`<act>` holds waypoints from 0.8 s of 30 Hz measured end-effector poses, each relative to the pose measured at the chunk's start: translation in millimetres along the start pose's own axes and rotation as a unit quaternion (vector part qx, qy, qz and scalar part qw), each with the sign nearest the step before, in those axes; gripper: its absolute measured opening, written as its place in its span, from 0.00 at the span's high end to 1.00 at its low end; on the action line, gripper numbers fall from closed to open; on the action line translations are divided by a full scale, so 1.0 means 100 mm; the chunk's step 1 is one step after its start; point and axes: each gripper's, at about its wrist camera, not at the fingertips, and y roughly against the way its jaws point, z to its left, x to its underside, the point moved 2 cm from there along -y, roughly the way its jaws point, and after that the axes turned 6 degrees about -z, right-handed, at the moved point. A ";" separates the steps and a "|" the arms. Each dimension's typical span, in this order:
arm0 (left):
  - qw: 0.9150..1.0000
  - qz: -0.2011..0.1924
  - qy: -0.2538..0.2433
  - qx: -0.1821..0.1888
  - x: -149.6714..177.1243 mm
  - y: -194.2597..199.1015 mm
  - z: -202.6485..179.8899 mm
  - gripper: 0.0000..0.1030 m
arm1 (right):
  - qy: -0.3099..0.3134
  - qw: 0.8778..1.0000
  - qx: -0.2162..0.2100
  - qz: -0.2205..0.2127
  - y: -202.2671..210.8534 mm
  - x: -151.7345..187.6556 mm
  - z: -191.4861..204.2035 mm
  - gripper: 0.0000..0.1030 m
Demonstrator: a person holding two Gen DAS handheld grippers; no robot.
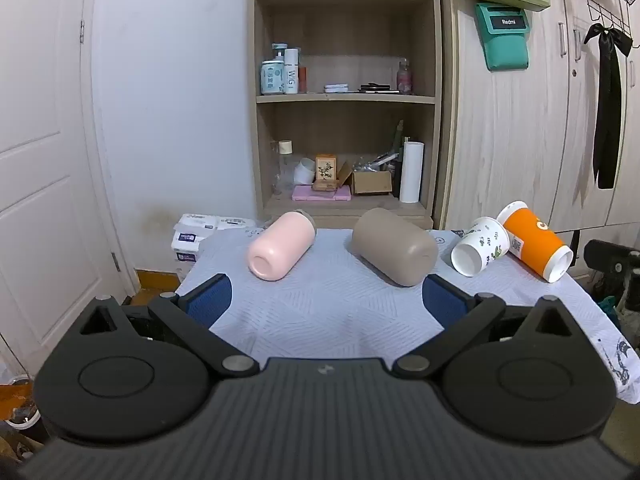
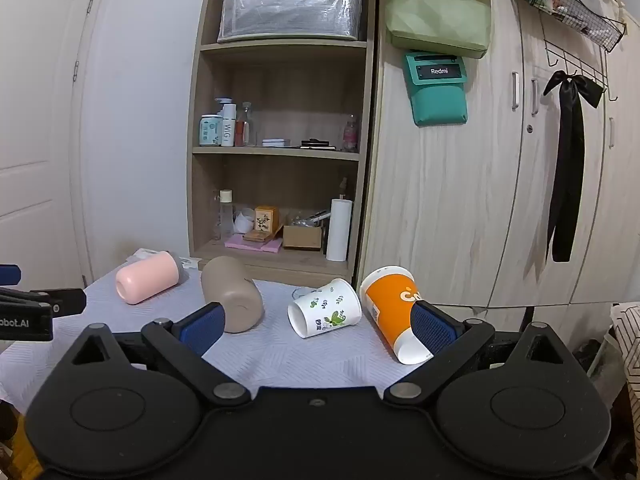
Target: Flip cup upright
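Observation:
Several cups lie on their sides on a table with a pale blue cloth (image 1: 328, 308). From left to right they are a pink cup (image 1: 280, 251), a taupe cup (image 1: 394, 251), a white paper cup with green leaves (image 1: 480, 251) and an orange paper cup (image 1: 536, 245). In the right wrist view the same row shows: pink cup (image 2: 148, 277), taupe cup (image 2: 234, 294), white leaf cup (image 2: 325, 307), orange cup (image 2: 394, 312). My left gripper (image 1: 326, 300) is open and empty, short of the pink and taupe cups. My right gripper (image 2: 318, 326) is open and empty, just short of the white leaf cup.
A wooden shelf unit (image 1: 344, 96) with bottles and boxes stands behind the table. A wardrobe (image 1: 520, 120) with a green pouch and a black ribbon is at the right. A white door (image 1: 40, 160) is at the left. Tissue packs (image 1: 192, 236) lie beyond the table's far left corner.

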 end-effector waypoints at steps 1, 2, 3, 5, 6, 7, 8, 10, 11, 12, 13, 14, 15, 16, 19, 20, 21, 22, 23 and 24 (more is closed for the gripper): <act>1.000 -0.003 0.003 0.001 0.00 0.00 0.01 0.00 | -0.002 1.000 0.000 0.000 0.00 0.00 0.00 0.02; 1.000 -0.006 0.005 0.002 0.00 0.01 0.01 0.00 | -0.003 1.000 -0.001 0.000 -0.01 0.00 0.01 0.02; 1.000 -0.009 0.007 0.005 0.00 0.01 0.02 0.00 | -0.002 1.000 -0.001 0.000 -0.01 0.00 0.02 0.02; 1.000 -0.014 0.016 0.008 -0.01 0.04 0.12 0.00 | 0.001 1.000 -0.001 0.000 -0.02 0.00 0.03 0.02; 1.000 -0.014 0.019 0.008 0.00 0.05 0.16 0.00 | 0.003 1.000 -0.001 0.000 -0.03 0.00 0.04 0.02; 1.000 -0.014 0.018 0.007 -0.01 0.05 0.18 0.00 | 0.003 1.000 -0.001 -0.001 0.00 0.01 0.00 0.02; 1.000 -0.018 0.012 0.002 -0.02 0.08 0.13 0.00 | 0.003 1.000 -0.001 -0.002 0.02 0.01 0.02 0.02; 1.000 -0.016 0.007 -0.002 -0.04 0.06 0.09 0.00 | 0.004 1.000 -0.002 -0.002 0.03 0.02 0.00 0.02; 1.000 -0.018 0.009 -0.002 -0.04 0.06 0.10 0.00 | 0.004 1.000 0.000 -0.003 0.02 0.02 0.01 0.02; 1.000 -0.024 0.012 -0.003 0.03 0.10 0.07 0.00 | 0.005 1.000 0.000 -0.003 0.02 0.02 0.01 0.02; 1.000 -0.026 0.014 -0.003 0.03 0.09 0.08 0.00 | 0.005 1.000 0.001 -0.004 0.02 0.02 0.02 0.02; 0.999 -0.029 0.016 -0.002 0.04 0.10 0.09 0.00 | 0.005 1.000 0.001 -0.004 0.03 0.02 0.02 0.02; 0.999 -0.032 0.018 -0.003 0.04 0.10 0.09 0.00 | 0.005 1.000 0.001 -0.005 0.02 0.02 0.01 0.02; 0.999 -0.035 0.018 -0.003 0.05 0.11 0.10 0.00 | 0.004 1.000 0.001 -0.005 0.01 0.02 0.01 0.02; 0.999 -0.044 0.017 -0.005 0.05 0.12 0.10 0.00 | 0.001 1.000 0.001 -0.011 0.04 0.01 0.01 0.02; 0.999 -0.047 0.017 -0.006 0.05 0.13 0.10 0.00 | 0.000 1.000 0.002 -0.013 0.04 0.01 0.01 0.02; 0.999 -0.050 0.017 -0.006 0.05 0.13 0.11 0.00 | -0.001 1.000 0.002 -0.016 0.05 0.01 0.01 0.02; 0.998 -0.053 0.017 -0.005 0.06 0.14 0.11 0.00 | -0.002 1.000 0.003 -0.017 0.06 0.01 0.00 0.02; 0.998 -0.054 0.017 -0.004 0.06 0.13 0.10 0.00 | -0.004 1.000 0.003 -0.018 0.06 0.01 0.00 0.02; 0.998 -0.056 0.017 -0.004 0.06 0.14 0.10 0.00 | -0.005 1.000 0.003 -0.020 0.07 0.01 -0.01 0.02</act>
